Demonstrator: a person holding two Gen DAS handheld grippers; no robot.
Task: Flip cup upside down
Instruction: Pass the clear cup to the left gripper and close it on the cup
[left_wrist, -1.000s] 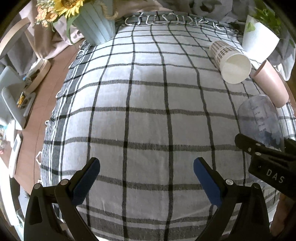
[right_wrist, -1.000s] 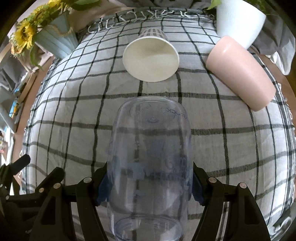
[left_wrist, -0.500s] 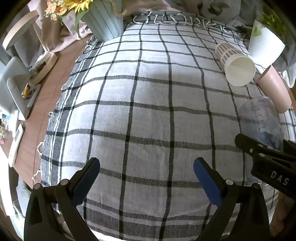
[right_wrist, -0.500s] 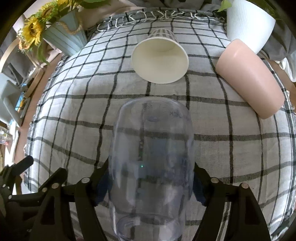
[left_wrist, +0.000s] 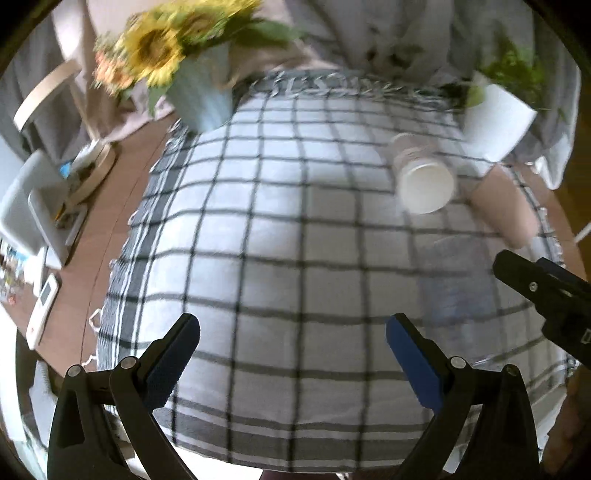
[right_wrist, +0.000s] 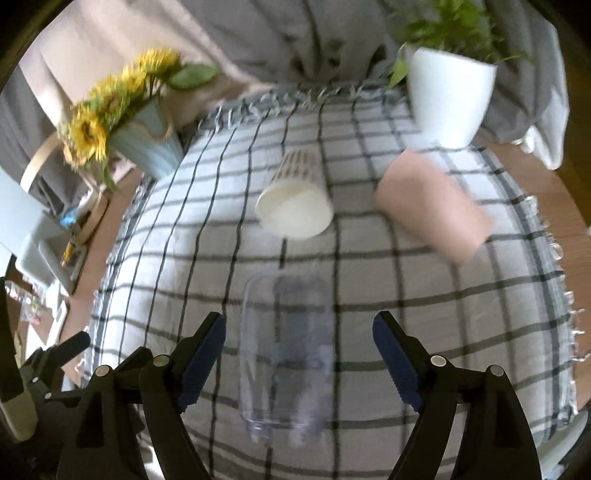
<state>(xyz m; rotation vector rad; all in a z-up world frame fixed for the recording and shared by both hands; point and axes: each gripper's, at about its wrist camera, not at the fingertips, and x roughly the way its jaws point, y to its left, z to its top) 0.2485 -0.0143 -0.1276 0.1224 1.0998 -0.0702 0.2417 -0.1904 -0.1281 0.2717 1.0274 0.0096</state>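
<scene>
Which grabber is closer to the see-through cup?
The right one. The right gripper is open with the clear cup between its fingers, not squeezed. The left gripper is open over bare checked cloth, with the cup off to its right side.

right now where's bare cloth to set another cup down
The broad left and middle of the checked cloth is bare, bordered by the sunflower pot at the far corner. The right side is crowded: paper cup, pink cup and clear cup between the open right hand-held gripper fingers.
</scene>
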